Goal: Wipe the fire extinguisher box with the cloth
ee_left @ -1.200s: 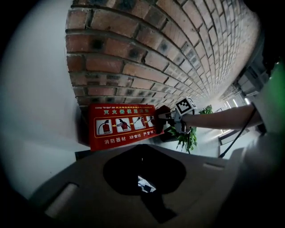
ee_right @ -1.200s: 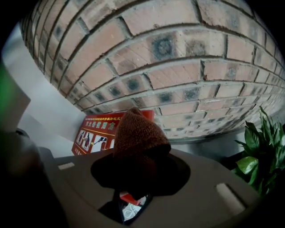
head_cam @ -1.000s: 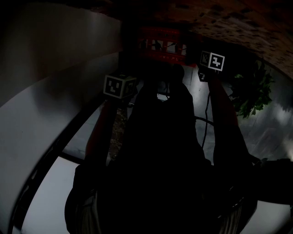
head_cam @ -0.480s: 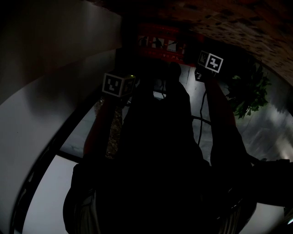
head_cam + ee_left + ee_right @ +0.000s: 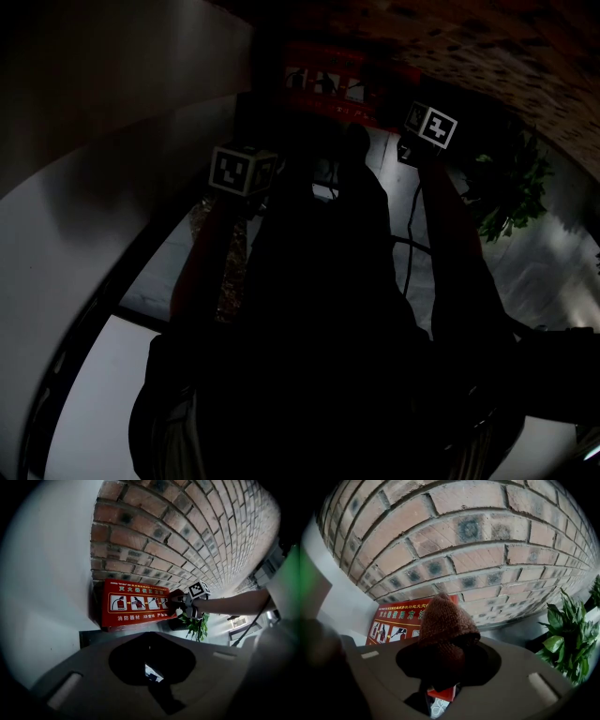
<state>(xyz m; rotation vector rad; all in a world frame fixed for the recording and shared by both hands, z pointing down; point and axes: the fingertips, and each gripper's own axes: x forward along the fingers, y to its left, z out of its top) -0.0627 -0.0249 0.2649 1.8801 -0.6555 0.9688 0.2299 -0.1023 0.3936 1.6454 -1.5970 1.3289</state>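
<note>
The red fire extinguisher box point(image 5: 136, 606) with white pictograms stands on the floor against a brick wall point(image 5: 478, 550); in the right gripper view the box point(image 5: 396, 620) lies just behind the cloth. My right gripper point(image 5: 445, 667) is shut on a bunched brown knitted cloth point(image 5: 447, 625). In the left gripper view the right gripper point(image 5: 180, 604) reaches the box's right end with the cloth against its front. My left gripper point(image 5: 150, 672) hangs back from the box, its jaws lost in a dark opening. The head view is very dark; only the marker cubes point(image 5: 242, 171) and the box point(image 5: 328, 82) show.
A green potted plant point(image 5: 569, 630) stands right of the box, close to my right arm, and shows as the plant point(image 5: 194, 623) in the left gripper view. A pale smooth wall point(image 5: 47, 573) meets the brick wall at the box's left end. A cable point(image 5: 411, 234) trails from the right gripper.
Both marker cubes sit almost where they were. The head view has tipped slightly, so the box shows a little higher in the frame.
</note>
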